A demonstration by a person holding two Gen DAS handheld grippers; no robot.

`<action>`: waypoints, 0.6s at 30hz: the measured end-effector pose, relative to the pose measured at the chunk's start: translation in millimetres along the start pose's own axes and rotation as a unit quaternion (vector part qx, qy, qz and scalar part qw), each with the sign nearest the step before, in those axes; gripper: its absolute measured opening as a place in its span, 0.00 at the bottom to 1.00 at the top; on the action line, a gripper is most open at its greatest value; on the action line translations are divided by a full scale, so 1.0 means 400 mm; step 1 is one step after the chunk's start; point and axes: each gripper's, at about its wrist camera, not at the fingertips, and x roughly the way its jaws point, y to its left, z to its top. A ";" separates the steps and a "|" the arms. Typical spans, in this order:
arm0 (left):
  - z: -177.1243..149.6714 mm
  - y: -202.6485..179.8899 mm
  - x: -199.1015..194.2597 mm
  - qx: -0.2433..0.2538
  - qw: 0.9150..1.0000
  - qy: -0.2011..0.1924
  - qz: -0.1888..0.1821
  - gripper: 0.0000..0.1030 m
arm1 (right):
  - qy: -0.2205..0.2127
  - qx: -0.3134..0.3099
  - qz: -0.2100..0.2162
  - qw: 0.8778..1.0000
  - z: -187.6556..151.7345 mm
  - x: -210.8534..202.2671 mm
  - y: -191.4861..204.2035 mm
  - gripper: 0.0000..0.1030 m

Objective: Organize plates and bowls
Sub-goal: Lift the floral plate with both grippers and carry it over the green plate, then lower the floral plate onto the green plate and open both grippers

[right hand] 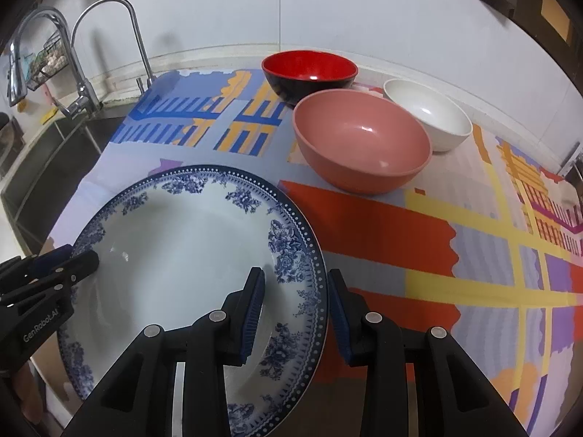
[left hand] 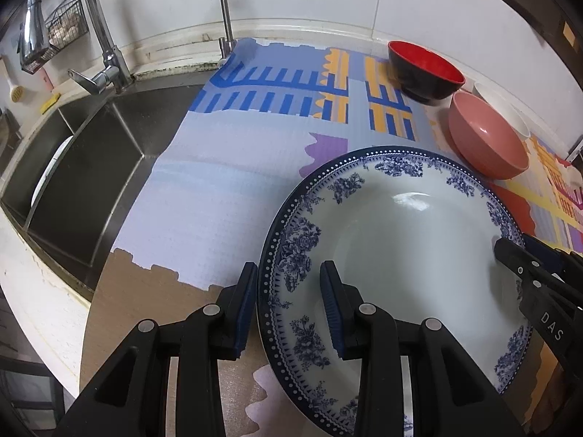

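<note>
The blue-and-white floral plate (left hand: pixel 400 255) sits low over the patterned mat (left hand: pixel 226 196), held by both claws at once. The left gripper (left hand: pixel 288 276) straddles the plate's left rim, one blue-padded finger outside the edge and one over the inner face, clamped on it. The right gripper (right hand: pixel 297 284) does the same on the opposite rim, its jaws closed on the dotted border. Whether the plate's underside touches the mat cannot be told.

Beyond the plate, toward the far right, stand three bowls close together: a pink bowl (right hand: pixel 360 145) nearest, a red-and-black bowl (right hand: pixel 309 73) behind it to the left, and a white bowl (right hand: pixel 430 116) to its right, just beside the pink one.

The right wrist view shows all three bowls whole and the mat's red, yellow and purple bands running off to the right; the left wrist view shows the white bowl only as a sliver behind the pink one. The left view alone looks down into the steel sink (left hand: pixel 83 167) at the left, where the pale edge of another dish (left hand: pixel 51 171) stands against the divider.

A chrome tap (left hand: pixel 105 54) and a thinner spout (left hand: pixel 224 18) rise at the far edge of the sink, with a wire basket (left hand: pixel 62 22) hung on the white wall. Bare wood of the counter (left hand: pixel 145 298) shows at the mat's near edge.
</note>
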 end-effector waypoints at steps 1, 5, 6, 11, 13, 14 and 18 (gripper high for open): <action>0.000 0.000 0.002 0.001 1.000 0.001 0.000 0.34 | 0.002 0.000 0.001 1.000 -0.002 0.002 0.001 0.35; -0.002 -0.003 0.003 0.002 1.000 0.004 0.000 0.34 | 0.006 0.000 0.002 1.000 -0.006 0.009 0.000 0.35; -0.003 -0.004 0.004 0.003 1.000 0.004 0.000 0.34 | 0.006 0.000 0.002 1.000 -0.007 0.009 -0.001 0.35; 0.000 -0.006 0.006 0.009 1.000 0.004 0.004 0.34 | 0.020 0.006 0.009 1.000 -0.010 0.022 -0.007 0.36; 0.002 -0.007 0.001 0.010 1.000 -0.001 0.004 0.37 | 0.023 0.008 0.011 1.000 -0.011 0.026 -0.008 0.36; 0.004 -0.008 -0.003 0.010 1.000 -0.005 0.004 0.39 | 0.023 0.009 0.011 1.000 -0.011 0.027 -0.008 0.36; 0.011 -0.016 -0.027 0.017 1.000 -0.023 0.011 0.47 | 0.017 0.009 0.013 1.000 -0.009 0.017 -0.013 0.44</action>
